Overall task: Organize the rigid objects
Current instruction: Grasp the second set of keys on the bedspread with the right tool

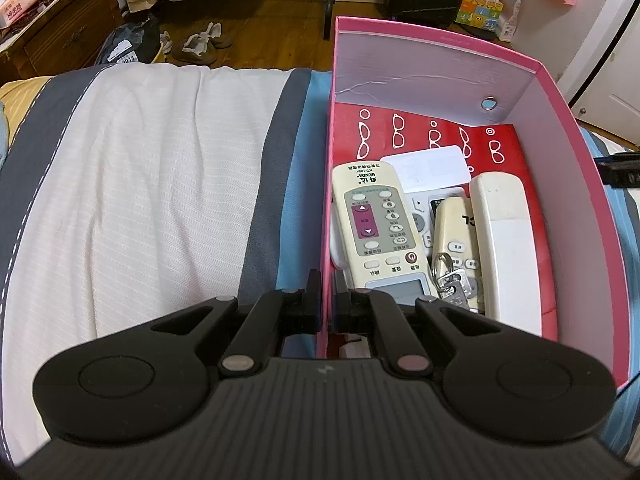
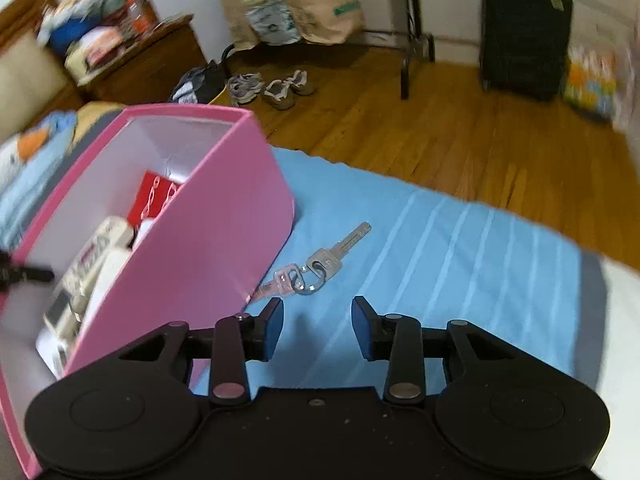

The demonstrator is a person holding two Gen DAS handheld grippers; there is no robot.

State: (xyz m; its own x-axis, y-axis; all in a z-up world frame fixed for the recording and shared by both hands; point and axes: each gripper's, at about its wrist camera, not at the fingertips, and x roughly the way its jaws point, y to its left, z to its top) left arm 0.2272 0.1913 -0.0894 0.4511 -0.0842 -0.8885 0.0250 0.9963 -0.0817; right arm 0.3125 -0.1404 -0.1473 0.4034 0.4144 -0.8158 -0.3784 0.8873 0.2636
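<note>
keys (image 2: 316, 270) on blue bedspread (image 2: 460, 248) | light, stiff, slippery (take the ring) | right gripper (image 2: 317, 330) parted, empty | left gripper (image 1: 327, 304) pinching pink box (image 1: 325, 200) wall

striped bed (image 2: 460, 248): pink box (image 2: 208, 216), keys (image 2: 316, 268)

The left hand-held gripper (image 1: 328, 300) is matte black: a ribbed grey-black body with a small pale mark at its middle, two rounded lobes each bearing a raised disc, and angled link arms pinned with silver and dull pink round caps. Its fingers (image 1: 312, 296) are black blocks faced with dark blue pads. The right hand-held gripper (image 2: 317, 330) has the same build, its smooth black body dotted with pale specks and a small screw at the centre, and blue-faced fingers (image 2: 274, 328).
</note>
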